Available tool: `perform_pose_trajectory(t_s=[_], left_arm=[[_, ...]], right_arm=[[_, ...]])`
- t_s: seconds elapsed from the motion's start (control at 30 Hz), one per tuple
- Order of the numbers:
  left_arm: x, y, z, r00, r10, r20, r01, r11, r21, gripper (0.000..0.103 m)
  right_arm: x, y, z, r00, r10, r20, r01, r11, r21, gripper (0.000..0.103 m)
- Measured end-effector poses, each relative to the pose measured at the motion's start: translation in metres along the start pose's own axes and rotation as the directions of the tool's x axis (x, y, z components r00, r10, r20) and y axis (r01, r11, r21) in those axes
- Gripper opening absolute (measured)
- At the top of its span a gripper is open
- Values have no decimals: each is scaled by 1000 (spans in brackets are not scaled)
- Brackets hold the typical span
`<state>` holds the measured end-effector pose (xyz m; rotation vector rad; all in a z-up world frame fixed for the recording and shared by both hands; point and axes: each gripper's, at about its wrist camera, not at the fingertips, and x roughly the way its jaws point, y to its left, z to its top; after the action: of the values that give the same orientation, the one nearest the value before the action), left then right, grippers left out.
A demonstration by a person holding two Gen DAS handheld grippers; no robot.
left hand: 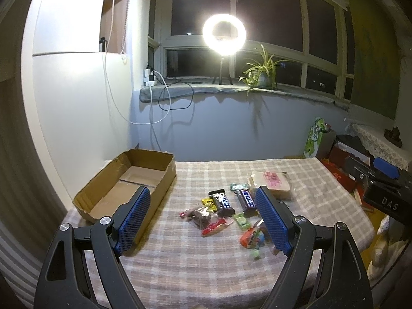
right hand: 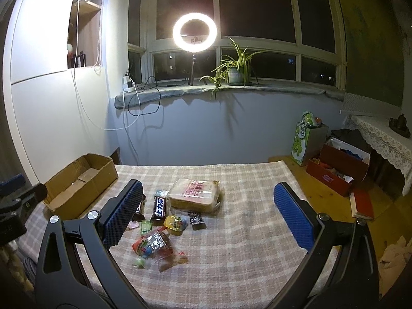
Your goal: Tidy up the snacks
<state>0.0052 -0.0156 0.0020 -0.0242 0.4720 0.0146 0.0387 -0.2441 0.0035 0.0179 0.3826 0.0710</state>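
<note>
Two claws hover above a counter (right hand: 244,231) draped in a beige plaid cloth, each spread wide and pinching nothing: the left claw (left hand: 203,216) and the right claw (right hand: 208,213). One cardboard box (left hand: 154,175) lies open ahead and to the left of the left claw's left finger; only its bare bottom flaps show inside. The snacks sit loose on the cloth in one cluster, ahead of the left claw between its fingers, and in the right wrist view ahead of the right claw, close to its left finger. Counted as far as they can be told apart: two dark chocolate bars (left hand: 222,203) lying side by side, the second (left hand: 247,200) just left of the left claw's right finger; one large clear-wrapped pack of bread (right hand: 195,195) with pink print, farthest from both claws; one bag of dark brown pieces (left hand: 199,216); one red packet (left hand: 213,228); one orange packet (left hand: 248,239); one yellow jelly cup (right hand: 176,222); one small black packet (right hand: 197,220); and several small green candies (left hand: 242,220), too jumbled to count surely. Beyond the counter, one ring light (right hand: 195,32) and one potted plant (right hand: 235,73) stand on the windowsill.
</note>
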Motion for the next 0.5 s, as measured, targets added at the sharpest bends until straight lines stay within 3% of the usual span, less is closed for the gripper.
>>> perform_pose_trajectory(t_s=[0.5], left_arm=[[8,2,3,1000,-23,-20,23,999,24,84]], right_arm=[[17,26,8,999,39,-33,-40,999,-15,103]])
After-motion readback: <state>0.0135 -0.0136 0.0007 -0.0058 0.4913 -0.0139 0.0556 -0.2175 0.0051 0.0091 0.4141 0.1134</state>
